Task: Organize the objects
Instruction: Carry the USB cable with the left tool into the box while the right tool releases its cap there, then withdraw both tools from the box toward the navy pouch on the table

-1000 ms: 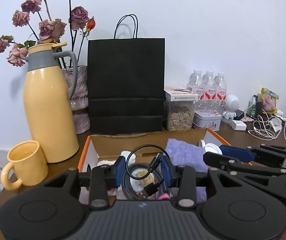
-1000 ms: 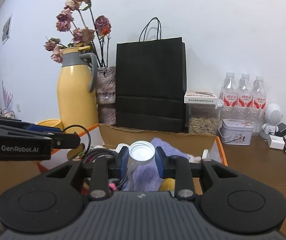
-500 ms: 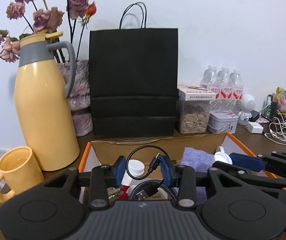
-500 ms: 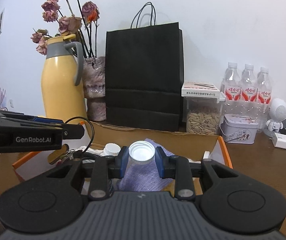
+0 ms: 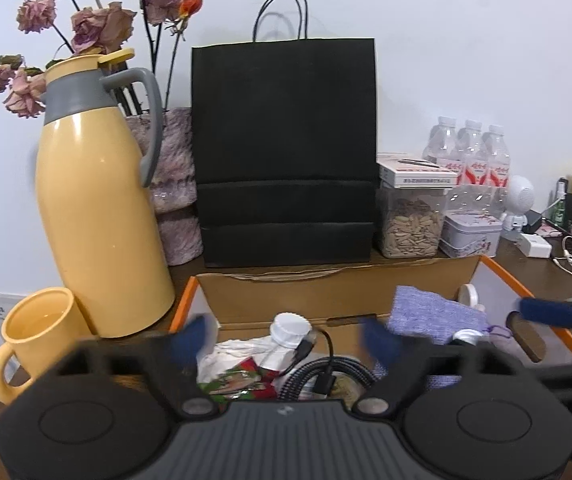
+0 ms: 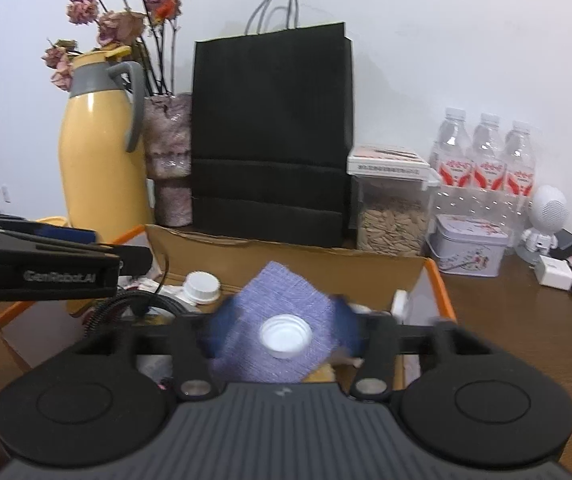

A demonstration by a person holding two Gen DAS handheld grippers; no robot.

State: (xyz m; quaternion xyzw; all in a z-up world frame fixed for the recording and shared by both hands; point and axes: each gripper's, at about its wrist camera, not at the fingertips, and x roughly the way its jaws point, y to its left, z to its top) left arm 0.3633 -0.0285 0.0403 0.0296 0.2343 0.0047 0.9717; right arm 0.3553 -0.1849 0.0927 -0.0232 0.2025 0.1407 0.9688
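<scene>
Box (image 5: 338, 286) open above; black bag (image 5: 283, 148) blocks behind.

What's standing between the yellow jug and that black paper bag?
A pinkish wrapped vase of dried roses stands between the jug and the bag, seen in both wrist views.

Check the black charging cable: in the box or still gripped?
In the box. The cable lies coiled among the clutter inside the cardboard box, and the left gripper is opening, its fingers clear of it.

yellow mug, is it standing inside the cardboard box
No, the yellow mug stands on the table outside the cardboard box, to the left of its orange edge and in front of the yellow thermos jug.
</scene>
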